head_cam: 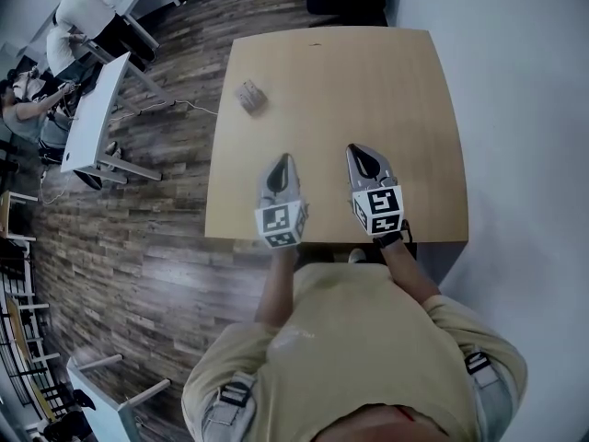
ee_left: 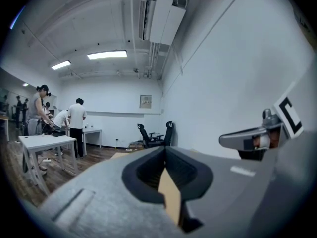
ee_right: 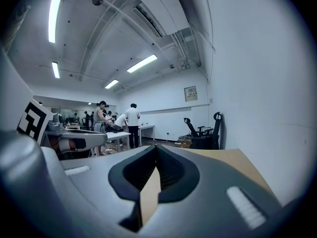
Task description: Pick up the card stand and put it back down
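Observation:
The card stand, a small brownish block, sits on the light wooden table toward its far left part. Both grippers hover side by side over the table's near edge, well short of the stand. My left gripper is shut with nothing between its fingertips, and its tips meet in the left gripper view. Just as empty, my right gripper has its tips closed together in the right gripper view. The stand does not show in either gripper view.
A white wall runs close along the table's right side. White desks with people working at them stand on the wood floor to the left. Black office chairs stand beyond the table's far end.

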